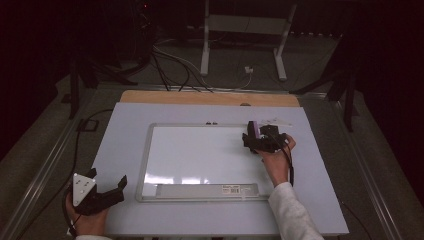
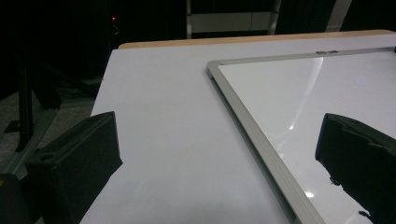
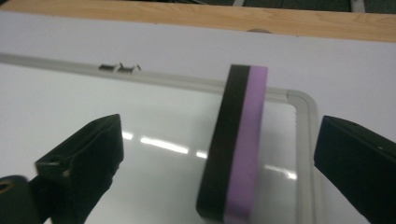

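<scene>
Right claw [image 1: 256,138] gapes wide around the upright eraser [image 3: 236,144], hand stretched over the whiteboard's [image 1: 150,150] corner

The whiteboard [image 1: 200,150] is seen to be glossy, with lamp glare mirrored in it, and is framed in brushed metal. The eraser [image 3: 236,144] is made of matt purple plastic backed by black felt. A matt sheet covers the wooden table [image 1: 210,97]
</scene>
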### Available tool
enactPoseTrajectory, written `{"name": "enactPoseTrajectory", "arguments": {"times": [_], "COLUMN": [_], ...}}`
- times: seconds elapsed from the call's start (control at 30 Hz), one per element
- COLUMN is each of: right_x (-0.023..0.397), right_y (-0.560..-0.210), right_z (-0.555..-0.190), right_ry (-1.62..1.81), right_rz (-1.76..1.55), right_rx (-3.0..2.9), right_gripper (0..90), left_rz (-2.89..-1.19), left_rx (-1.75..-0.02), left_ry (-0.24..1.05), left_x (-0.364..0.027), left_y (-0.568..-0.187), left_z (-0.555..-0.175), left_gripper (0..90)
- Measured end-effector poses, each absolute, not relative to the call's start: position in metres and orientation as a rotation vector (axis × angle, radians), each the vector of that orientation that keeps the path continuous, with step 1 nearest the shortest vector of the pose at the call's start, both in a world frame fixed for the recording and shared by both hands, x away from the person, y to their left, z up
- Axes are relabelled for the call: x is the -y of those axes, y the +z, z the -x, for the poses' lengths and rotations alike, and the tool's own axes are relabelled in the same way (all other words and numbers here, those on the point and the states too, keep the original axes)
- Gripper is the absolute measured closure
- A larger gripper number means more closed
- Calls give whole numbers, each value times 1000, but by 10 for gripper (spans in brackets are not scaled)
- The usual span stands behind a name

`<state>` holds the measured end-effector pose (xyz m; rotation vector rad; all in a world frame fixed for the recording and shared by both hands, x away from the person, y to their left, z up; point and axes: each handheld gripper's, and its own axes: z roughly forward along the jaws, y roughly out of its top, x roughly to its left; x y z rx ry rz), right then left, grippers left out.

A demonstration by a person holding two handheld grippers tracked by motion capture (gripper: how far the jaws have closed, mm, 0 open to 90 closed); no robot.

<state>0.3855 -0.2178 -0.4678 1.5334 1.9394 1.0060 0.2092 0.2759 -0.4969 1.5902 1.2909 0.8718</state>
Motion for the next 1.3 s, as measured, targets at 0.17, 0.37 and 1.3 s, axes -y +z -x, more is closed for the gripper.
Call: {"name": "enactPoseTrajectory", "arguments": {"times": [0.17, 0.37, 1.3], "right_x": [230, 249, 312], "right_y": [-464, -457, -490], "right_z": [-365, -337, -249], "right_ry": [1067, 1171, 1390], "right_rz": [-1471, -1332, -1231], "right_rx": [-1914, -1887, -1823], "right_gripper": [1, 1, 2], "left_rz": [-1591, -1590, -1491], "left_rx": [-1289, -1289, -1284], "left_ry": [870, 871, 877], "left_x": [-276, -276, -282], "left_y": [-497, -497, -482], "left_z": [-209, -209, -209], "left_gripper": [7, 7, 7]}}
